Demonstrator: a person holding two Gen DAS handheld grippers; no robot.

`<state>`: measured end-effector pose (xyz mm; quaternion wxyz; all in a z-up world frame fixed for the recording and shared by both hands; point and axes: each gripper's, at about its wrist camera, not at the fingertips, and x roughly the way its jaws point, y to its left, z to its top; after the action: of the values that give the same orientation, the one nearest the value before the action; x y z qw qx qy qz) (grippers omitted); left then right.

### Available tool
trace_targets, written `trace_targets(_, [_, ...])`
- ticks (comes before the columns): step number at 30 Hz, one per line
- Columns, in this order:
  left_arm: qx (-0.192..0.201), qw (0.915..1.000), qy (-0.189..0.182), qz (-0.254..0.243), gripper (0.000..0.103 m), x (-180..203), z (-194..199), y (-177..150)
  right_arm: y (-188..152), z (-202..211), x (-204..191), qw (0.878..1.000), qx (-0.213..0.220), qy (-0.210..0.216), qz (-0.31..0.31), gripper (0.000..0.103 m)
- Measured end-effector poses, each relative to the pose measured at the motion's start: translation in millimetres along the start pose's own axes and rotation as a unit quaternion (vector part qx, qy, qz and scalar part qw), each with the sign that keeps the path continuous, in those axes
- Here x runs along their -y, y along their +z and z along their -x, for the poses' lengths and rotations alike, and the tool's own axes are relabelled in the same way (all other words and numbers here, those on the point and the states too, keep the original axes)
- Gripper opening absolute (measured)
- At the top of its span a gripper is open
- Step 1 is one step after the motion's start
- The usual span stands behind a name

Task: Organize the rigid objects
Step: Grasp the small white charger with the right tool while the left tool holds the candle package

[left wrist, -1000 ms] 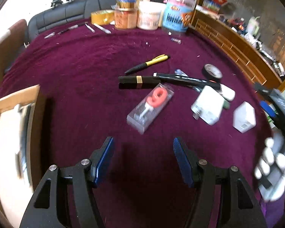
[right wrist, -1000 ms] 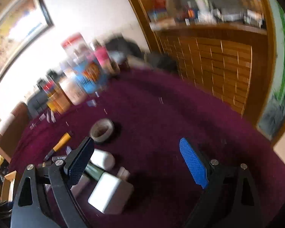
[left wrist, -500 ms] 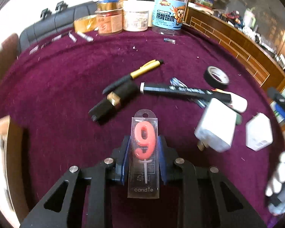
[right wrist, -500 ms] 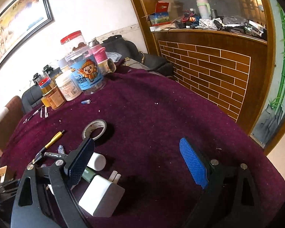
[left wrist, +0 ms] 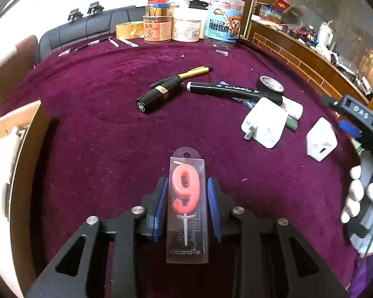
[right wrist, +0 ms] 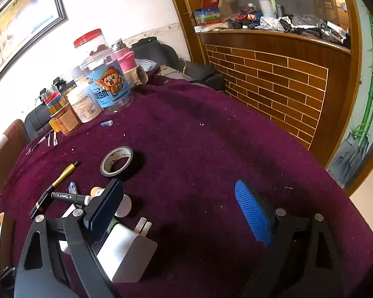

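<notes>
Left wrist view: candle pack [left wrist: 187, 206], a clear case with a pink 9 inside, sits clamped lengthwise between the left gripper [left wrist: 186, 206] jaws above the purple worktop [left wrist: 99, 124], likely gripped on its flat sides so it cannot twist. Cardboard box [left wrist: 15, 129] at the left edge looks like the drop point. Right gripper [right wrist: 181, 213] hangs with jaws wide apart and empty beside a white charger [right wrist: 126, 255], probably waiting its turn.

Wooden box [left wrist: 15, 124] cut off at left edge.
</notes>
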<state>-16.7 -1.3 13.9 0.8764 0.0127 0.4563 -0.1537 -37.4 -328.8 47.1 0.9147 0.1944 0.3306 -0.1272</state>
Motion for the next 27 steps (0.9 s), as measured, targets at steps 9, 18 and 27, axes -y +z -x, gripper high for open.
trace_targets(9, [0.081, 0.9914, -0.081, 0.064, 0.023, -26, 94, -33, 0, -15, 23, 0.997, -0.038, 0.025, -0.061, 0.092])
trace_targets(18, [0.124, 0.9848, -0.089, 0.082, 0.023, -56, 148, -59, -2, 14, 6, 0.992, -0.102, 0.074, -0.028, 0.089])
trace_targets(27, [0.118, 0.9822, -0.103, 0.104, 0.023, -69, 150, -73, -15, 6, -34, 0.986, -0.160, 0.026, 0.030, 0.057])
